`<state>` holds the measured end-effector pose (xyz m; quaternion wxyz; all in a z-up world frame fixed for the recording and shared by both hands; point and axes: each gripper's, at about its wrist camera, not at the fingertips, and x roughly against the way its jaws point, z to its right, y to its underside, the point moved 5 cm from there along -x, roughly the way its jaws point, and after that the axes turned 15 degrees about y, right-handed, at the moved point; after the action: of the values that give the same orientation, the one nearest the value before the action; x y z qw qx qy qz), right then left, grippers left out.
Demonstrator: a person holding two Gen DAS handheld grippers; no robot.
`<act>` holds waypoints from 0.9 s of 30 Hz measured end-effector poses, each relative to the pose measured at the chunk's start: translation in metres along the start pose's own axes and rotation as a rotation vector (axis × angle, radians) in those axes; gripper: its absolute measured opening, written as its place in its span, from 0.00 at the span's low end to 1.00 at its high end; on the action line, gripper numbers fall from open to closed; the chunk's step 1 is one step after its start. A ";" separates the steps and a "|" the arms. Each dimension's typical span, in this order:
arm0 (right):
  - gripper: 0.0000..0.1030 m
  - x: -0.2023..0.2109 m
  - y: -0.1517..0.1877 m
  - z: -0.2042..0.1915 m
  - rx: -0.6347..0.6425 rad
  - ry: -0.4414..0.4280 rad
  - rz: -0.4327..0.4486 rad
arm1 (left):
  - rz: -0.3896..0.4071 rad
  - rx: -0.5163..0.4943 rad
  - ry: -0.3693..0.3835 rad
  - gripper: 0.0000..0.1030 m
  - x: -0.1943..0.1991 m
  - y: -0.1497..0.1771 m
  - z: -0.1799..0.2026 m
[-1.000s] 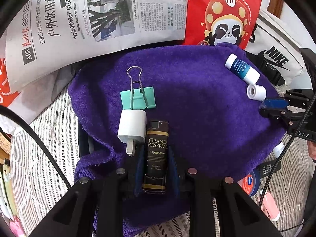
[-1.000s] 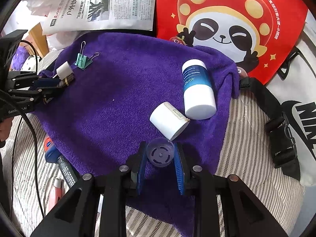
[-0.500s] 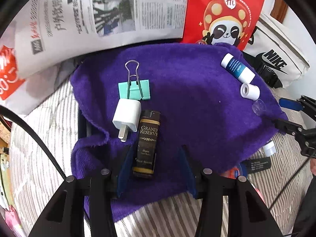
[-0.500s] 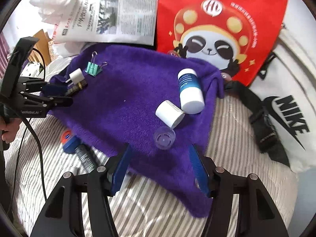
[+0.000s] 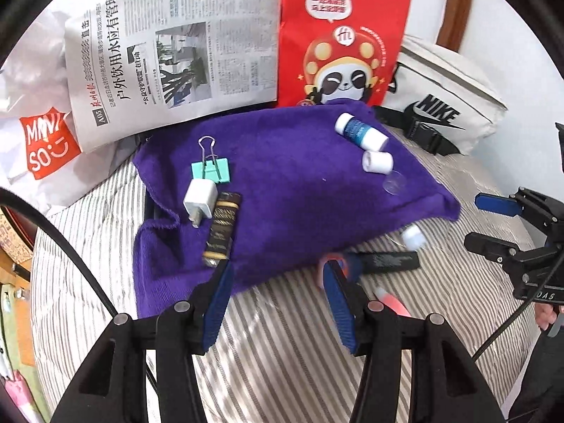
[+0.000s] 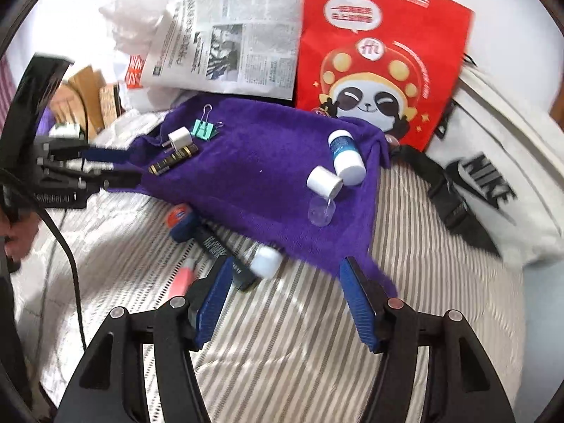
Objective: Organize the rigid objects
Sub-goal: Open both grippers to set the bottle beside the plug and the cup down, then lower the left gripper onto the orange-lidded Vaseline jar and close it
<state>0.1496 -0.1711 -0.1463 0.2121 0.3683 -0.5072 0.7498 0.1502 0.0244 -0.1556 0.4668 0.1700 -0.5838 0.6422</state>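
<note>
Purple towel (image 5: 282, 190): lighter (image 5: 222, 229) beyond fingers (image 5: 218, 303).

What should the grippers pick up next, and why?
Probably the right gripper should reach for the small white-capped bottle. Both grippers, the left gripper too, are open and empty. That bottle lies off the purple towel, on the striped sheet nearest its fingers.

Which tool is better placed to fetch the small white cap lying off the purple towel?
Right, I'd judge. In the right wrist view the white cap lies on the striped bedding just ahead of the right tool, which is open and empty. The left tool is also open but faces the towel's other end.
</note>
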 end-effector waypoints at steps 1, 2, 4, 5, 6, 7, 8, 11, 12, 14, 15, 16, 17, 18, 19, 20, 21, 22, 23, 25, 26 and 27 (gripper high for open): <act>0.61 0.003 0.004 0.002 -0.031 -0.012 -0.002 | 0.003 -0.001 0.003 0.49 0.000 0.003 0.002; 0.61 0.006 0.010 0.006 -0.073 -0.025 -0.004 | 0.006 -0.002 0.004 0.49 -0.001 0.007 0.006; 0.61 0.011 0.020 0.012 -0.143 -0.032 -0.007 | 0.008 -0.004 0.003 0.49 -0.004 0.016 0.011; 0.61 0.013 0.023 0.014 -0.167 -0.031 -0.007 | 0.006 -0.002 0.003 0.49 -0.008 0.018 0.013; 0.61 0.014 0.028 0.016 -0.192 -0.030 -0.007 | 0.002 0.000 0.007 0.49 -0.012 0.020 0.015; 0.61 0.015 0.033 0.018 -0.213 -0.033 -0.006 | -0.003 -0.001 0.017 0.49 -0.018 0.023 0.018; 0.61 0.016 0.038 0.018 -0.230 -0.039 -0.010 | -0.002 -0.004 0.022 0.49 -0.021 0.024 0.021; 0.61 0.018 0.052 0.018 -0.245 -0.043 -0.025 | 0.003 -0.043 0.029 0.49 -0.030 0.024 0.033; 0.61 0.019 0.057 0.018 -0.244 -0.033 -0.024 | 0.005 -0.061 0.021 0.49 -0.035 0.023 0.035; 0.61 0.019 0.066 0.017 -0.244 -0.022 -0.032 | -0.003 -0.077 -0.003 0.49 -0.043 0.022 0.037; 0.61 0.018 0.072 0.017 -0.246 -0.032 -0.045 | -0.014 -0.075 -0.007 0.49 -0.047 0.021 0.036; 0.61 0.017 0.075 0.016 -0.245 -0.041 -0.054 | -0.016 -0.076 -0.008 0.49 -0.049 0.020 0.036; 0.61 0.016 0.078 0.015 -0.240 -0.051 -0.061 | -0.017 -0.078 -0.008 0.49 -0.052 0.019 0.037; 0.61 0.015 0.079 0.014 -0.235 -0.049 -0.062 | -0.021 -0.080 -0.011 0.49 -0.055 0.018 0.037; 0.61 0.014 0.080 0.014 -0.229 -0.043 -0.064 | -0.027 -0.077 -0.020 0.49 -0.058 0.017 0.036; 0.61 0.014 0.080 0.014 -0.227 -0.037 -0.064 | -0.031 -0.071 -0.027 0.49 -0.061 0.017 0.034; 0.61 0.013 0.080 0.014 -0.228 -0.032 -0.063 | -0.034 -0.064 -0.024 0.49 -0.063 0.017 0.033; 0.61 0.013 0.080 0.014 -0.229 -0.031 -0.062 | -0.035 -0.055 -0.018 0.49 -0.065 0.016 0.032; 0.61 0.012 0.080 0.015 -0.229 -0.037 -0.062 | -0.035 -0.043 -0.012 0.49 -0.068 0.016 0.031; 0.61 0.010 0.081 0.015 -0.232 -0.042 -0.065 | -0.041 -0.032 -0.005 0.49 -0.072 0.016 0.029; 0.61 0.010 0.081 0.016 -0.233 -0.041 -0.065 | -0.045 -0.031 -0.007 0.49 -0.074 0.016 0.029; 0.61 0.009 0.081 0.016 -0.234 -0.043 -0.068 | -0.042 -0.033 -0.014 0.49 -0.075 0.015 0.029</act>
<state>0.0932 -0.2180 -0.1850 0.2680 0.3738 -0.5830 0.6697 0.1665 -0.0306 -0.2143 0.4787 0.1789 -0.5941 0.6212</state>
